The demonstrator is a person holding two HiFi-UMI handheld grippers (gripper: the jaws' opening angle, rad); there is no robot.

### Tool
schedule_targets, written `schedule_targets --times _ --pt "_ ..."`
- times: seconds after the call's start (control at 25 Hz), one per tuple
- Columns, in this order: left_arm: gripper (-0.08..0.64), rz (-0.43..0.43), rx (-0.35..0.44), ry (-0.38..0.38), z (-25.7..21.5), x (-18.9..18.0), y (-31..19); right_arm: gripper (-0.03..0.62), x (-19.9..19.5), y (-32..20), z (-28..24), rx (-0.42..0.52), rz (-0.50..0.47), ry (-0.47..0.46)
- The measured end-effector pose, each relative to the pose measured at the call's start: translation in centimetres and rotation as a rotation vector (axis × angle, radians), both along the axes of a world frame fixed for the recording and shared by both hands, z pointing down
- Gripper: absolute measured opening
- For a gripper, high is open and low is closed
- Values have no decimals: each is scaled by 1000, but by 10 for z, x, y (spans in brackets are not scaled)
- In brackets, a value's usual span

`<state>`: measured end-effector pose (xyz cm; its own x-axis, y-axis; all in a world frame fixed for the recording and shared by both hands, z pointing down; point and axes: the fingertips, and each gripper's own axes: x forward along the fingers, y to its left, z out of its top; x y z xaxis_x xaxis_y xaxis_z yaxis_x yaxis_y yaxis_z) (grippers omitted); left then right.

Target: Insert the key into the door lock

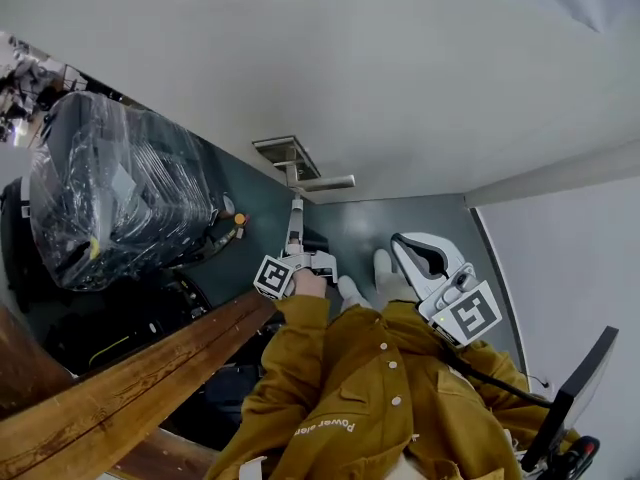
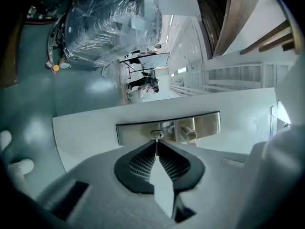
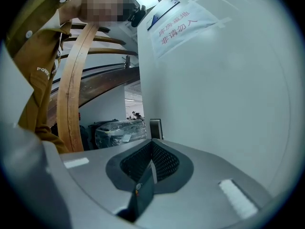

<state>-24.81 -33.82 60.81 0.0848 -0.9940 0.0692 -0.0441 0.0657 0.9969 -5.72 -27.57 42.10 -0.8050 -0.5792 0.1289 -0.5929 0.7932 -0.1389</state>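
Two grippers clenched: L gripper [image 2: 156, 141] pinching key [image 2: 156, 147] at door lock [image 2: 157, 134]; R gripper [image 3: 151, 140] empty.

Mustard-yellow jacket [image 1: 370, 388] with pale snap buttons [image 1: 397, 401] and white lettering [image 1: 325, 428] on one sleeve.

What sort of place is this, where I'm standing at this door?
Probably a hallway or stairwell landing inside a workplace building. A white door carries a metal lock plate and a taped paper notice, a wooden stair rail runs nearby, and a plastic-wrapped bundle sits on the grey-green floor.
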Motion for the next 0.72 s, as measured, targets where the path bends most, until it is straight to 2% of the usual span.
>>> schedule_targets --times 0.28,0.72 --pt "23 9 25 18 -6 5 -12 6 11 -5 7 -22 33 4" --pt "23 -3 33 64 -5 8 -14 6 8 -11 15 -37 32 5"
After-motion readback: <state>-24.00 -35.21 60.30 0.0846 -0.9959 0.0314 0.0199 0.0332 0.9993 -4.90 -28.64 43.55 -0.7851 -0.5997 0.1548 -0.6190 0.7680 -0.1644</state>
